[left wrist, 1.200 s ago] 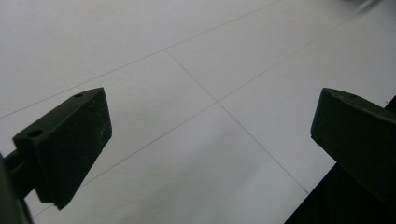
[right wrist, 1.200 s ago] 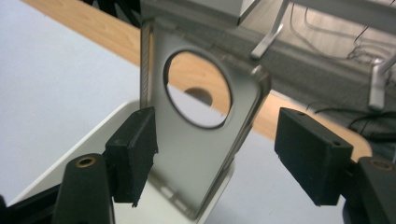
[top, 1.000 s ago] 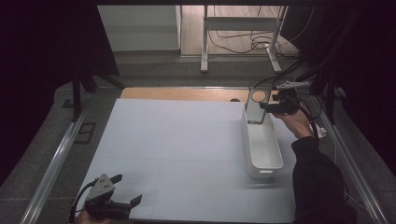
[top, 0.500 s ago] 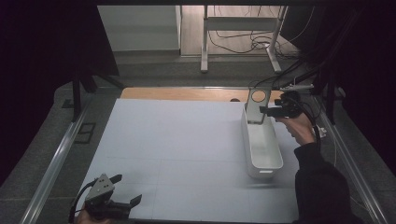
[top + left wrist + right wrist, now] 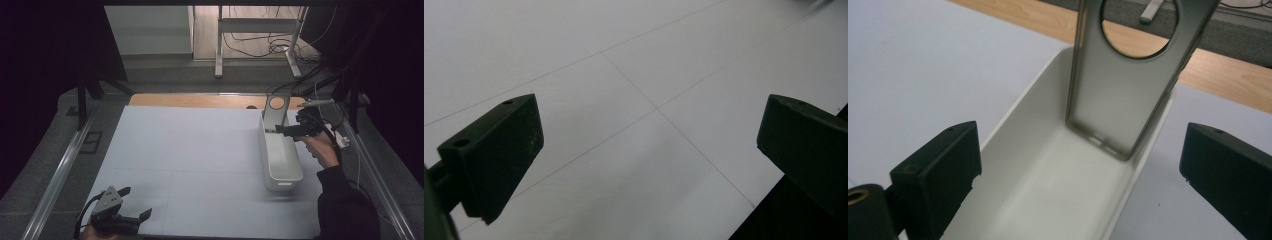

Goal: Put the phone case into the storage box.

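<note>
A long white bin [image 5: 283, 162] lies lengthwise on the right of the white table sheet. A grey phone case [image 5: 274, 111] with a round hole stands upright against the bin's far end wall. My right gripper [image 5: 281, 130] hovers open at that far end, its jaws pointing left over the bin's right rim. In the right gripper view the phone case [image 5: 1118, 105] stands ahead inside the bin [image 5: 1048, 190], and the right gripper [image 5: 1080, 150] holds nothing. My left gripper [image 5: 136, 202] rests open at the near left corner. In its own view the left gripper [image 5: 649, 125] frames bare sheet.
The white sheet [image 5: 190, 150] covers most of the table, with a wooden strip [image 5: 200, 101] along its far edge. Metal rails [image 5: 65, 165] run down both sides. Cables [image 5: 345, 137] trail beside the right hand. Table legs and cords stand beyond the far edge.
My right gripper has drawn back slightly toward the near right of the phone case, which stays upright in the bin. The left gripper has not moved.
</note>
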`<state>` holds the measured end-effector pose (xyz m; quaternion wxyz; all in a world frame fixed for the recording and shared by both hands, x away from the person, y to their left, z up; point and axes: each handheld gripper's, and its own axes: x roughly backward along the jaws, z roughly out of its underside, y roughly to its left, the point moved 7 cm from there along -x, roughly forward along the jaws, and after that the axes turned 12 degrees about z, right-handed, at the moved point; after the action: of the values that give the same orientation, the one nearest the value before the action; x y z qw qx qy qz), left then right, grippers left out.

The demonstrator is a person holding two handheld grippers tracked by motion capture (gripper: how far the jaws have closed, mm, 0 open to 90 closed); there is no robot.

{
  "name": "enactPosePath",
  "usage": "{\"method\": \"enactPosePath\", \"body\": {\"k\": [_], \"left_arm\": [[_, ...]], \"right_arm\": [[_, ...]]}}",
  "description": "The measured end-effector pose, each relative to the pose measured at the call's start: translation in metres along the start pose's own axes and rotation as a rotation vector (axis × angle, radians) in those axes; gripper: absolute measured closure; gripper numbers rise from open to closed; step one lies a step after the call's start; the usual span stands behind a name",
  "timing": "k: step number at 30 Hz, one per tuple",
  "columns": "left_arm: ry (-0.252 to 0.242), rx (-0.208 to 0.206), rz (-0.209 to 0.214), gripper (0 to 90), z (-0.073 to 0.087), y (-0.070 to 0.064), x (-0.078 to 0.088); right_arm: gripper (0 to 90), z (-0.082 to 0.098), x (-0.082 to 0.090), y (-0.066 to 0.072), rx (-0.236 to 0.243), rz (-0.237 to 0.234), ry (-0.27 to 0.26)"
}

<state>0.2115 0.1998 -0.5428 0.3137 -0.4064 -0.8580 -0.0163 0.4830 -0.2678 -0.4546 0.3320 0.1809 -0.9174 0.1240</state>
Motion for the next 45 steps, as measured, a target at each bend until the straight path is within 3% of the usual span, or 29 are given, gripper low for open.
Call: {"method": "enactPosePath", "body": {"k": [12,21,45], "left_arm": [[0.017,-0.008,-0.005,0.0,0.0,-0.001,-0.001],[0.017,-0.005,-0.002,0.0,0.0,0.0,-0.002],[0.013,0.002,-0.001,0.0,0.001,0.0,-0.001]], "right_arm": [[0.0,0.016,0.014,0.021,-0.012,-0.042,-0.019],[0.0,0.027,0.023,0.033,0.013,-0.058,-0.013],[0.0,0.044,0.046,0.055,0.028,-0.069,-0.029]]}}
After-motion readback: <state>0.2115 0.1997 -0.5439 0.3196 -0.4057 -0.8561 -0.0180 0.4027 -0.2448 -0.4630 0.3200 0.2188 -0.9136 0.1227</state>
